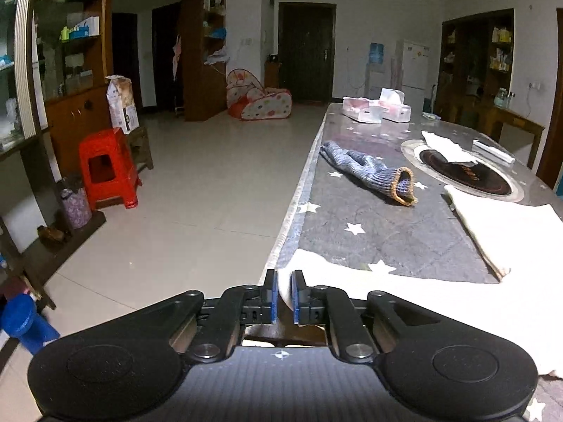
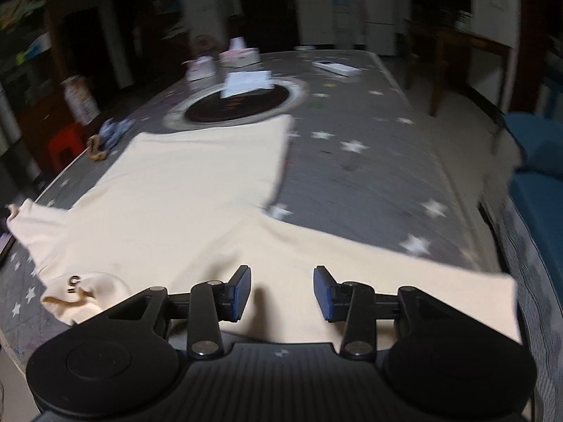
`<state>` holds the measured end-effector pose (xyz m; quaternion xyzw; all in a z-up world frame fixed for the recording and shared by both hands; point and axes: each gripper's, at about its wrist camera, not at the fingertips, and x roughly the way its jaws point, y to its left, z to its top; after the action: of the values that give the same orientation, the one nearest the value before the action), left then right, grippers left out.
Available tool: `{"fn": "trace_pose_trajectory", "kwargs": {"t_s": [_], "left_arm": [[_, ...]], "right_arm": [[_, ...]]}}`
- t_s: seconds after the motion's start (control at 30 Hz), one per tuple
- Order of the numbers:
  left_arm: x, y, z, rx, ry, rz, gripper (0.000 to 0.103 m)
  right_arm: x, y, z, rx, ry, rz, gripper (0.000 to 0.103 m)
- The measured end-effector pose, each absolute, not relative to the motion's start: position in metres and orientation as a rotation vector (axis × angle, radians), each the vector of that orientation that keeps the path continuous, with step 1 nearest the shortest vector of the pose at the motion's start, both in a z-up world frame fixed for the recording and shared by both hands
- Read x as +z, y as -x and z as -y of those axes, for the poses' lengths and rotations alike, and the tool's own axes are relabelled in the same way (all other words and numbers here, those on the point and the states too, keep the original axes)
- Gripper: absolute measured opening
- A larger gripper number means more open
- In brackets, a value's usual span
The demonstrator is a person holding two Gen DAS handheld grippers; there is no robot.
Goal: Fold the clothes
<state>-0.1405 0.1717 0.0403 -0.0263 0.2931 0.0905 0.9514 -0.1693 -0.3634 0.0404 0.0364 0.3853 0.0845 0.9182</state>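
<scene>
**Cream shirt spread on the star-print table, one edge between the left jaws**

The right wrist view is smeared by motion, so the far end of the table and the room behind it are hard to read. In the left wrist view the gripper's body covers the near table edge and most of the garment.

The cream long-sleeved cotton shirt [image 2: 197, 190] lies flat on the grey star-print tablecloth [image 2: 369, 176], one sleeve reaching toward the right table edge. The left gripper [image 1: 284, 293] has its blue pads nearly together with a fold of the shirt's edge pinched between them at the table's corner. The right gripper [image 2: 282, 292] hangs over the shirt with its jaws apart and nothing between them.

A blue knitted glove with a tan cuff [image 1: 369, 172] lies beyond the shirt near the left edge. A round black inset hob [image 2: 239, 103] sits mid-table with a white paper on it, and white tissue boxes [image 1: 376, 109] stand at the far end.
</scene>
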Motion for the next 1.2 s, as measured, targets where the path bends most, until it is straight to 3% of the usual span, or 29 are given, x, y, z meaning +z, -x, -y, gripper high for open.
{"fn": "trace_pose_trajectory", "kwargs": {"t_s": [0.53,0.93,1.2], "left_arm": [[0.080,0.130,-0.105,0.001,0.066,-0.555,0.011],[0.045,0.096,-0.008,-0.329,0.161,-0.660,0.011],[0.020,0.077,-0.014,-0.268,0.222,-0.725,0.009]], "right_arm": [[0.026,0.205,0.456,-0.084,-0.181,-0.791,0.039],[0.027,0.185,0.435,-0.007,-0.152,-0.752,0.039],[0.021,0.183,0.434,0.004,-0.161,-0.764,0.039]]}}
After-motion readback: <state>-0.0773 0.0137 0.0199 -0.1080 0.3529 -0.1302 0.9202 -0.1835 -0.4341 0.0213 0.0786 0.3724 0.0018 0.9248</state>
